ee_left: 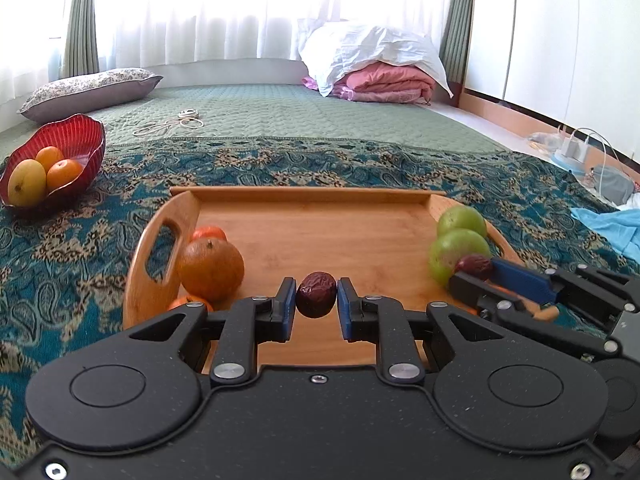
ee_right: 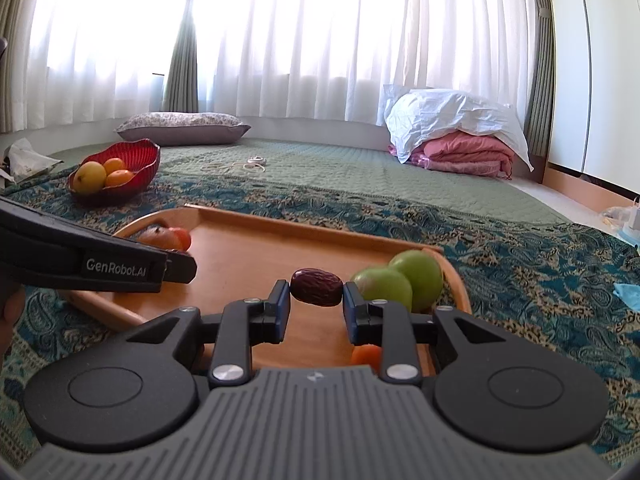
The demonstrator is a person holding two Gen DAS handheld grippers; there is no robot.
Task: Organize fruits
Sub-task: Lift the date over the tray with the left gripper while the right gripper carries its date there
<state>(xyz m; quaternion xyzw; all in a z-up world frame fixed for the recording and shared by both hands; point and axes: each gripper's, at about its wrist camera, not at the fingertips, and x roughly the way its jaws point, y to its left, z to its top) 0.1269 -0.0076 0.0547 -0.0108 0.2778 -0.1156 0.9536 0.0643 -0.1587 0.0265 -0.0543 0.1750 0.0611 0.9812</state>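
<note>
Your left gripper point(ee_left: 317, 295) pinches one dried date point(ee_left: 316, 294); your right gripper point(ee_right: 316, 295) pinches a second date point(ee_right: 316, 286). Both hang over the wooden tray point(ee_left: 320, 194), which sits on the teal patterned bedspread point(ee_left: 72, 248). White curtains point(ee_right: 304, 24) glow behind; the red fruit bowl point(ee_left: 76, 134) stands far left.

The left gripper point(ee_left: 317, 295) points forward and somewhat downward, its two blue-padded fingers point(ee_left: 286, 300) clamped from either side on a dark red date point(ee_left: 316, 294), which stands upright between them. In that same view the right gripper point(ee_left: 476, 270) reaches in from four o'clock toward ten o'clock. Seen from its own camera, the right gripper point(ee_right: 316, 293) is closed on a second date point(ee_right: 316, 286), held lengthwise across the pads. The left gripper's black body enters that view from nine o'clock, with part of a hand point(ee_right: 10, 312) showing at the edge below it.
</note>
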